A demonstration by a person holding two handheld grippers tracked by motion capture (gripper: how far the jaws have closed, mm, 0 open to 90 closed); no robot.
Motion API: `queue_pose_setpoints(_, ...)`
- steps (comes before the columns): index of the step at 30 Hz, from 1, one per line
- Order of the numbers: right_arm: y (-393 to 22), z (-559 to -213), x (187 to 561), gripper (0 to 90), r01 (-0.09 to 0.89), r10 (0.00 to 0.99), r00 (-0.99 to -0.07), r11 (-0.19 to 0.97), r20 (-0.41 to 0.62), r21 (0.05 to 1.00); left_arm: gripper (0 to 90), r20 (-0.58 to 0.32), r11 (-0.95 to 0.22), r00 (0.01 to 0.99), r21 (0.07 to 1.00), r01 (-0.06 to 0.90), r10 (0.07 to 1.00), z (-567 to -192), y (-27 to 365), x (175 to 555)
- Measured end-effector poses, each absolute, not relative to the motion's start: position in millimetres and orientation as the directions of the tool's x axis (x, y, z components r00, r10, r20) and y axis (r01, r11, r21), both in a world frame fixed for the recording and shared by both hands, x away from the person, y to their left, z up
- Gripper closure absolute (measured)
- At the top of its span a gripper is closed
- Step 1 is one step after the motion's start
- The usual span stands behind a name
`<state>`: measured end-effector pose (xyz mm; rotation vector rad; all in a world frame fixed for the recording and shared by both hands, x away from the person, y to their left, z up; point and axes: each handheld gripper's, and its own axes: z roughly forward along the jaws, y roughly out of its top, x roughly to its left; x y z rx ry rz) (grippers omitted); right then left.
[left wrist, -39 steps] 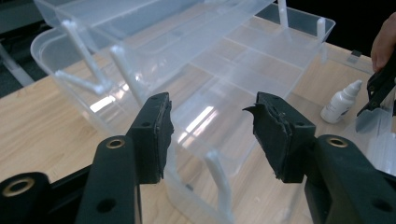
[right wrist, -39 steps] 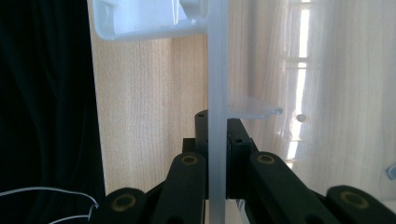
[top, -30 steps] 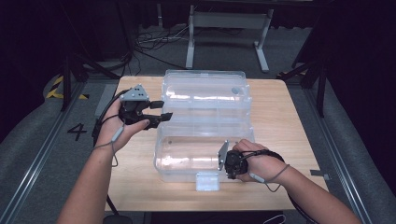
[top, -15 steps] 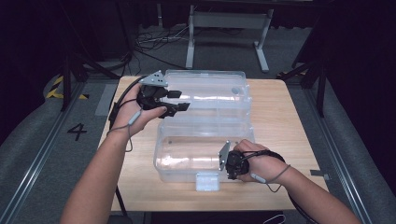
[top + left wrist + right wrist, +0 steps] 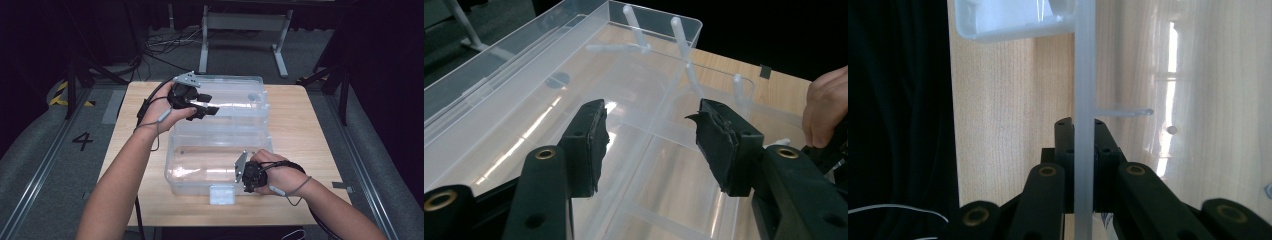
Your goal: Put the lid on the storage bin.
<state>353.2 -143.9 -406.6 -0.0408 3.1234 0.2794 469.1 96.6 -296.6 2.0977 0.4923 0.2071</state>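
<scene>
Right tool (image 5: 244, 176) pinches the clear box's (image 5: 220, 127) near wall; left tool (image 5: 202, 106) spread above its lid.

Glossy clear plastic box (image 5: 220, 150), matt wood table (image 5: 300, 115)

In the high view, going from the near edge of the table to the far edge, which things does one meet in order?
Small latch → right gripper shut on the box's front wall → clear box → left gripper, open → open lid.

I see a clear plastic box (image 5: 220, 150) lying open on the wooden table (image 5: 310, 145), lid (image 5: 230, 100) folded back flat; its compartments appear empty.
</scene>
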Motion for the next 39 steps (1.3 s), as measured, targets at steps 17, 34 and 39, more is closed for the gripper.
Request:
queue_pose_setpoints(17,-145.6,-407.3,353.6,84.9,-0.026,-0.026,-1.000,0.980,-0.006,0.196,61.7,-0.080,-0.579,0.914,0.751,0.319,0.399,-318.0,75.3,483.4)
queue_pose_setpoints(34,-147.5,-408.4,354.2,85.1,-0.019,-0.020,-1.000,0.981,0.000,0.193,78.9,-0.087,-0.584,0.914,0.744,0.323,0.396,-317.5,72.3,483.4)
queue_pose_setpoints(39,-148.1,-409.0,354.7,84.7,-0.020,-0.021,-1.000,0.980,0.003,0.196,80.1,-0.081,-0.593,0.917,0.740,0.318,0.390,-316.9,71.4,482.1)
